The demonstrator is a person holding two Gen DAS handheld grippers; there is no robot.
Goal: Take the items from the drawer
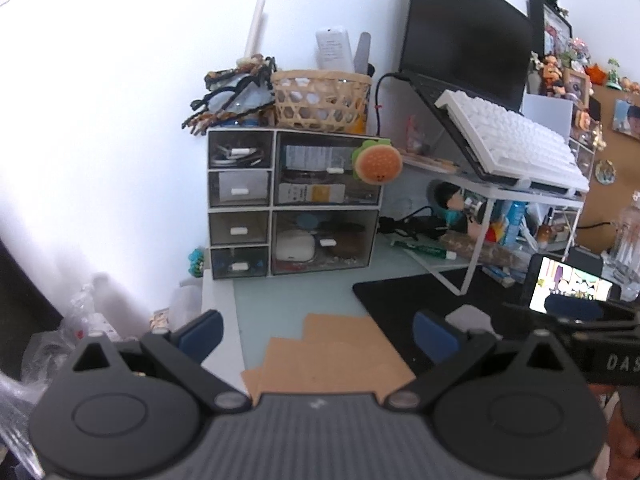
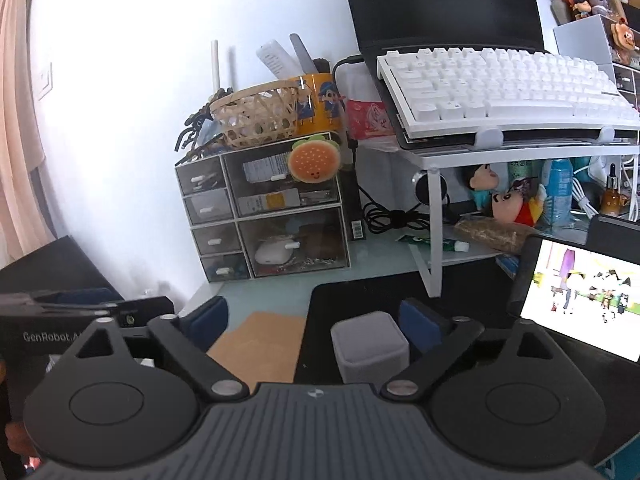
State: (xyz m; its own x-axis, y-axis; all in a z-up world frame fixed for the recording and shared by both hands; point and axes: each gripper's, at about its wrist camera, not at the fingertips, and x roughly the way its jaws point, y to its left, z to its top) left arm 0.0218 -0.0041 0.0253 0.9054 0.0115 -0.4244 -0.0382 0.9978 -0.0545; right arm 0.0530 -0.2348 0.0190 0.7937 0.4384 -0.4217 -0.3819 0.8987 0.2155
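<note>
A clear drawer unit [image 1: 292, 204] [image 2: 264, 216] with white handles stands at the back left of the desk, and all its drawers look pushed in. A small grey box [image 2: 370, 346] [image 1: 468, 318] rests on the black mat [image 2: 360, 292]. My right gripper [image 2: 314, 324] is open around the box, which sits close beside the right blue pad [image 2: 418, 326] with a wide gap to the left one. My left gripper [image 1: 316, 334] is open and empty over brown cardboard pieces [image 1: 328, 348], well short of the drawers.
A basket [image 1: 320, 98] and an orange mug [image 2: 320, 100] sit on the drawer unit, with a burger plush [image 1: 378, 164] on its corner. A white stand [image 2: 436, 216] carries a keyboard [image 2: 500, 84] and laptop. A lit phone [image 2: 580, 292] stands at the right. Cables lie under the stand.
</note>
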